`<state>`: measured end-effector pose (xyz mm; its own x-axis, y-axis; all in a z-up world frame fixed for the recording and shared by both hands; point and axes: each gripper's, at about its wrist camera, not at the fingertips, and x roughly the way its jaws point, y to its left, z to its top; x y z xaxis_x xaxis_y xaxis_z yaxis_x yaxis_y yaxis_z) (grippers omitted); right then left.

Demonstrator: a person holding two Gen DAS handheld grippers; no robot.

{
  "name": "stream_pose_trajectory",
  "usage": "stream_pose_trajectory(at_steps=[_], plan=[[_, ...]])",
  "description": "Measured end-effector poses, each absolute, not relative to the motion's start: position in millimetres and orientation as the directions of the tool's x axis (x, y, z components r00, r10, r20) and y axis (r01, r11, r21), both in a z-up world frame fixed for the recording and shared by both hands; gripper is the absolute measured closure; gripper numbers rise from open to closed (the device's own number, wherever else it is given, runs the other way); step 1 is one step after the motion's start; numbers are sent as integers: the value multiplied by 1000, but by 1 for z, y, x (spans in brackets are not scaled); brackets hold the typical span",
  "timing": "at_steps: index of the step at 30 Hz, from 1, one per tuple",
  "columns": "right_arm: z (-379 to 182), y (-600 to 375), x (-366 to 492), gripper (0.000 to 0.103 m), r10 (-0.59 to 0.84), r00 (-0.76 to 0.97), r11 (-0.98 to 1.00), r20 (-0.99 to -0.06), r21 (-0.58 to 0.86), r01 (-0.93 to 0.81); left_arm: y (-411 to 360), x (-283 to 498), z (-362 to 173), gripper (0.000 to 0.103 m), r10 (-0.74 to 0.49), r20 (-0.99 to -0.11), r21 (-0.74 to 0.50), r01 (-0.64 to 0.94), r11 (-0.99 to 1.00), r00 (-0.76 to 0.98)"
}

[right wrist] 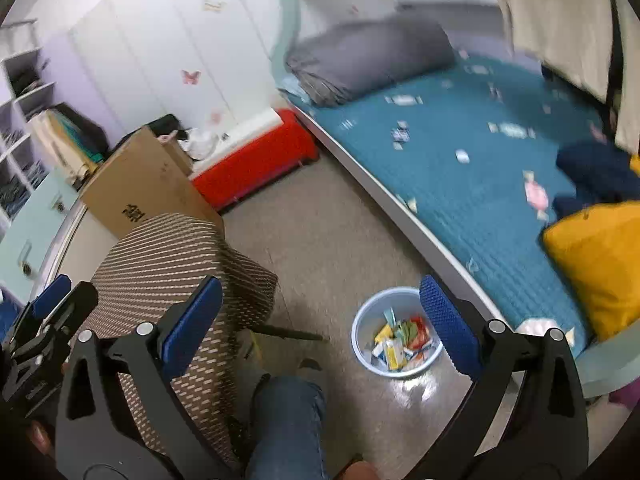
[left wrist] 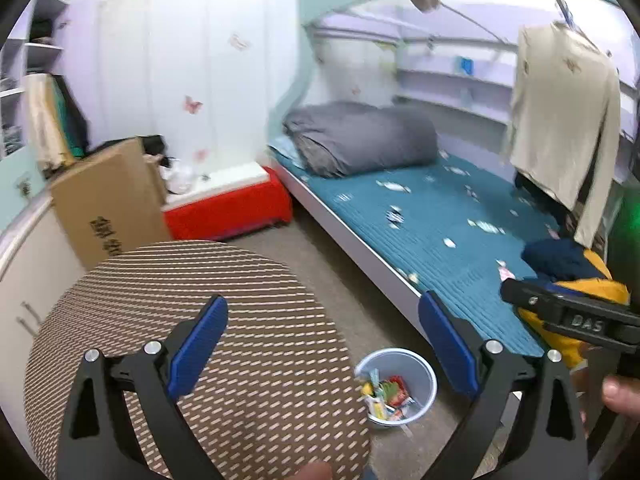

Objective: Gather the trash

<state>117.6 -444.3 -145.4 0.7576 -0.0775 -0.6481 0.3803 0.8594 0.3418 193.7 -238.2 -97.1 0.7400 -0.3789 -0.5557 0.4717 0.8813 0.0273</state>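
Both claws stand wide with nothing between the blue pads: my left claw (left wrist: 322, 344) and my right claw (right wrist: 320, 324); the trash I am after is the scatter of small wrappers (left wrist: 394, 216) across the teal bedspread (left wrist: 440, 240), from about twelve to two o'clock of the left view; the pink sweet wrapper (right wrist: 536, 196) lies near the yellow cushion (right wrist: 596, 264). I judge these to be feather-light, thin and crinkly, likely slippery film; I would pinch each at its twisted end or across its middle, pressing lightly into the soft quilted, ribbed cover. The pale blue plastic bin (right wrist: 362, 320) sits on the floor at six o'clock, round, smooth-walled and already holding coloured packets; beside it is a woven striped stool (left wrist: 192, 320).
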Motion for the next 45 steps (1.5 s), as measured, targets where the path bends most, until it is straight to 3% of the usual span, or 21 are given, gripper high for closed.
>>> stream_pose_trajectory(at_steps=[16, 27, 45], plan=[[-40, -297, 30, 6, -109, 909, 974, -402, 138, 178, -108, 69, -34, 5, -239, -301, -26, 242, 970, 923], [-13, -254, -31, 6, -102, 960, 989, -259, 81, 127, -80, 8, -16, 4, -188, -209, -15, 189, 982, 960], [-10, -247, -41, 6, -102, 970, 990, -221, 69, 120, -64, -9, -11, 4, -173, -172, -26, 171, 985, 970]])
